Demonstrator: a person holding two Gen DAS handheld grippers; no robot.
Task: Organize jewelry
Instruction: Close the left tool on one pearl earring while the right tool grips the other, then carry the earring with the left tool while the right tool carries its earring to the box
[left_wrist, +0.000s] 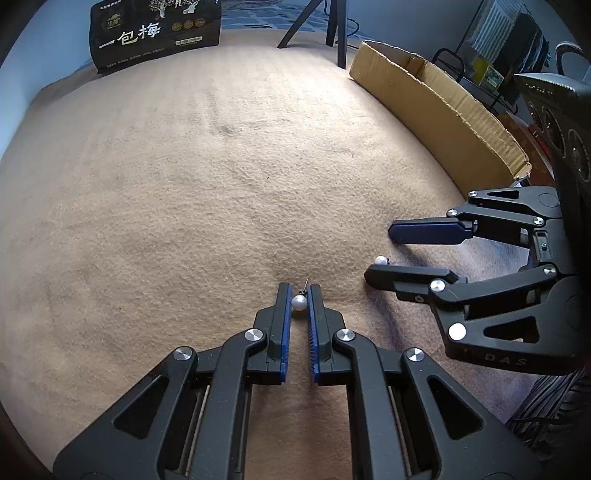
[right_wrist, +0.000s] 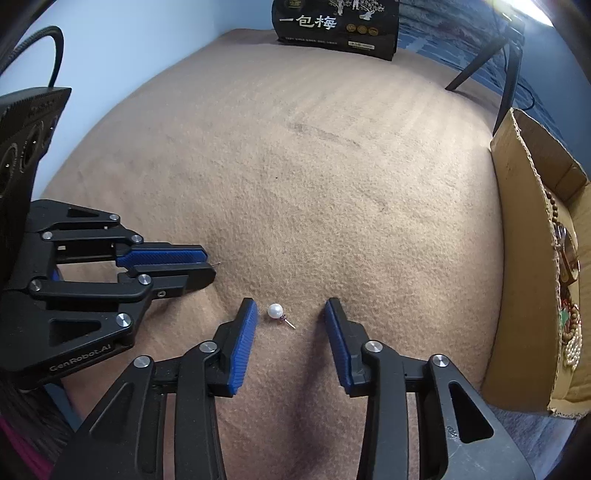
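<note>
Left wrist view: the left gripper (left_wrist: 299, 295) is pinched on a pearl stud earring (left_wrist: 299, 302) just off the tan blanket (left_wrist: 184, 203), its post poking out beyond the fingertips.

Right wrist view: the right gripper (right_wrist: 290, 317) stands spread around a second pearl earring (right_wrist: 276, 311), well short of the cardboard box (right_wrist: 524, 258). Light, slick, round — the pearl is probably the better hold, not the thin post. The beads in the box are cut off at the frame edge.
</note>
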